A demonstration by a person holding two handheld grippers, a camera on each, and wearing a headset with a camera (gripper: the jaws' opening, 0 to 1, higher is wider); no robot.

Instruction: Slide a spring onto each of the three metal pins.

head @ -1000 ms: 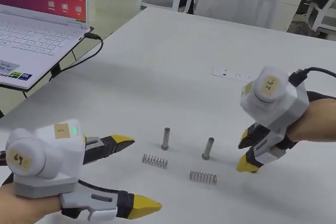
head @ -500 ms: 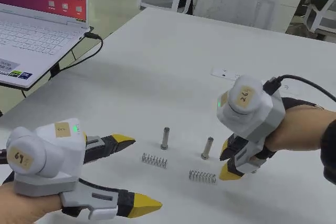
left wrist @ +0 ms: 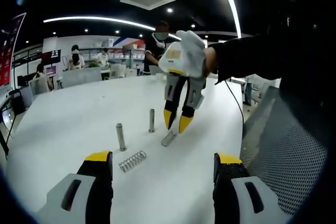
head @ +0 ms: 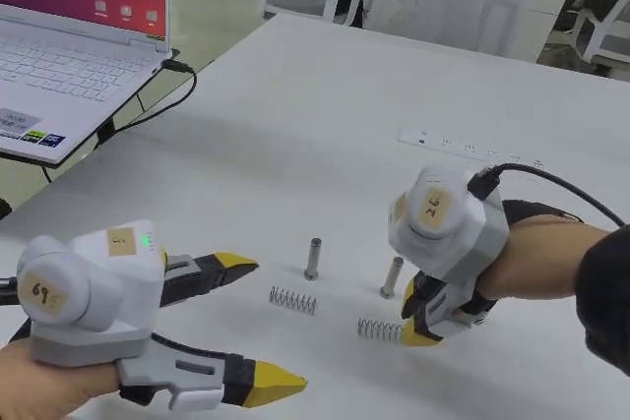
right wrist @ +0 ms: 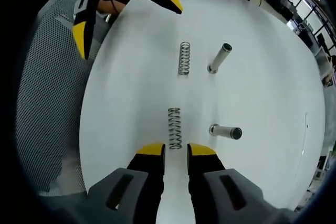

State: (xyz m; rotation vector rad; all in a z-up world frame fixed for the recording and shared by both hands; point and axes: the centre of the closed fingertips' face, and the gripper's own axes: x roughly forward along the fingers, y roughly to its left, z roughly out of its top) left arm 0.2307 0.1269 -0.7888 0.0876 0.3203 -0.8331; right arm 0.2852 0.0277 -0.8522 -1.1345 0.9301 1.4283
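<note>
Smooth grey metal pins (head: 314,258), coiled bare metal-wire springs (head: 292,300), matt white tabletop (head: 295,125), dark woven-mesh chair back (right wrist: 47,108).

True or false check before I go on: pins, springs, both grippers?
1. A pin and a second pin stand upright. True.
2. A spring sits on a pin. False: one spring and the other spring lie flat on the table.
3. The left gripper is open, holding nothing. True.
4. The right gripper holds a pin. False: its tips are at the other spring's end, gripping nothing.
</note>
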